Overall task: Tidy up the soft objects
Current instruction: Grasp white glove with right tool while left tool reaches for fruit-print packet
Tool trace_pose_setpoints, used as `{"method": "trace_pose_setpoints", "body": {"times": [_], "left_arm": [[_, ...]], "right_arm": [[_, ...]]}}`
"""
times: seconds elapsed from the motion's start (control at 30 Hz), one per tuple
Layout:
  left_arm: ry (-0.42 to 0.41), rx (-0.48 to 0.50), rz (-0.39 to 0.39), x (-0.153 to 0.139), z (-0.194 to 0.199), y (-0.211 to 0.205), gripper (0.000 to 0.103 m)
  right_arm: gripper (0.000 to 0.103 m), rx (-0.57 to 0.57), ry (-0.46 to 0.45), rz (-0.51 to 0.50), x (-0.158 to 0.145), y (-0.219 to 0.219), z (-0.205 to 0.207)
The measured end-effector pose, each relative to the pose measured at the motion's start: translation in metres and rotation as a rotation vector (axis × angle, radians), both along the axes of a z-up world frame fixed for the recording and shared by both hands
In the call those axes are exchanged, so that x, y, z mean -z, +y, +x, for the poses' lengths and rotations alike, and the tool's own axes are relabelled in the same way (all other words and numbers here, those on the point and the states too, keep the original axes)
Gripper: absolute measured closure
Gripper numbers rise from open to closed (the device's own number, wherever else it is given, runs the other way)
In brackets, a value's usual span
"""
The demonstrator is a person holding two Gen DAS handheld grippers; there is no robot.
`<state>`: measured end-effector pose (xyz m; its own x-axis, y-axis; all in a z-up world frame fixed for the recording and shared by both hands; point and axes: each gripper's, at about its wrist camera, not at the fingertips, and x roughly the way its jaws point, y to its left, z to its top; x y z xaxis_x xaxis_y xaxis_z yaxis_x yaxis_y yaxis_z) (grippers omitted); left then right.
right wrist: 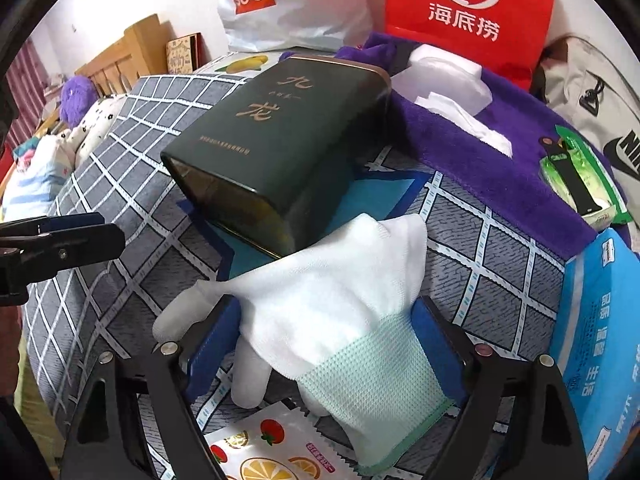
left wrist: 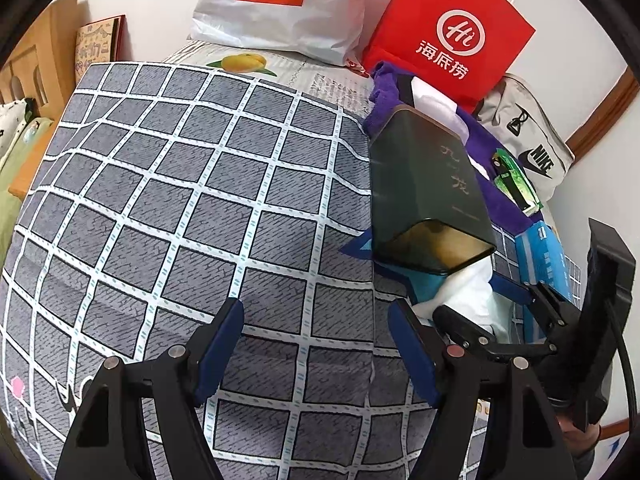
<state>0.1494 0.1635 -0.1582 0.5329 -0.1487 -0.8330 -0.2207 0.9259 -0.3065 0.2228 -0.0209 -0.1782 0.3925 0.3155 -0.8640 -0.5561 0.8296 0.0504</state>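
My right gripper [right wrist: 326,344] has its fingers spread around the white glove [right wrist: 332,300] on the bed [right wrist: 120,184], not pinching. Dark tin [right wrist: 280,152] lies at twelve o'clock, touching it. Left gripper [left wrist: 316,352] fingers spread, empty.

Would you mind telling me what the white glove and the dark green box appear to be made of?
Glove: probably knitted fabric, matte; a ribbed pale green cuff and limp folds show. Box: likely metal, a tin with a satin sheen, rolled rim and reflective open end.
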Motion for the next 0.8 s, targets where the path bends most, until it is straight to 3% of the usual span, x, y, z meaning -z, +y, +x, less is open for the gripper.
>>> {"method": "trace_pose_setpoints", "body": {"times": [0.23,0.53,0.8], "left_arm": [[-0.091,-0.058,-0.103,0.011,-0.007,0.008,0.032],[-0.154,-0.042,-0.012,0.014,-0.007,0.001,0.032],[-0.155,-0.048,-0.034,0.014,-0.006,0.005,0.030]], "right_arm": [[0.015,-0.006,-0.024,0.018,0.001,-0.005,-0.003],[0.014,0.035,-0.036,0.070,0.000,-0.009,-0.005],[0.014,0.038,-0.026,0.074,0.000,-0.008,-0.001]]}}
